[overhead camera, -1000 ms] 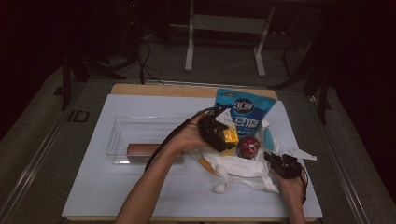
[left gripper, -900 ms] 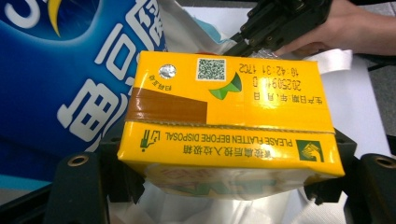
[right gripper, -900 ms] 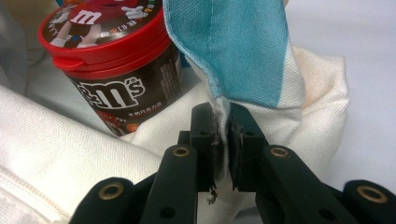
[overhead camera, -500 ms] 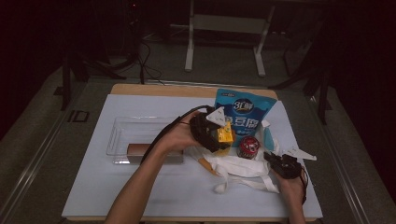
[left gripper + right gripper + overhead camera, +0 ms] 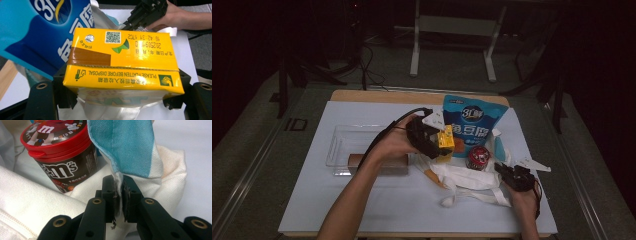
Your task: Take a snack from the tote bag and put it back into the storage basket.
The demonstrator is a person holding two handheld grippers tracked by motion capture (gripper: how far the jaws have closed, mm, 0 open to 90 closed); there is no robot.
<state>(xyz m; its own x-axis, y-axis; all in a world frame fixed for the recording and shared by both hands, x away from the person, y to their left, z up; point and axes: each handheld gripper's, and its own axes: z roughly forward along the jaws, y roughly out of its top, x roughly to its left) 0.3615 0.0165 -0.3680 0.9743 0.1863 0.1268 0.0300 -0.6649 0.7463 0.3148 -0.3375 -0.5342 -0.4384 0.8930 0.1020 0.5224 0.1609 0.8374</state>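
Unloading the cloth bag (image 5: 464, 176) looks part done, I judge; the yellow carton (image 5: 120, 62) is clamped in the left hand-held gripper (image 5: 432, 141), raised above the worktop (image 5: 312, 200) mid-scene; the candy jar (image 5: 60, 152) remains at the bag; the right hand-held gripper (image 5: 119, 195), low at near right, pinches the bag's edge.

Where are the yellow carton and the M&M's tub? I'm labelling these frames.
yellow carton (image 5: 120, 57): left gripper view, its top face.
M&M's tub (image 5: 53, 137): right gripper view, its red lid.
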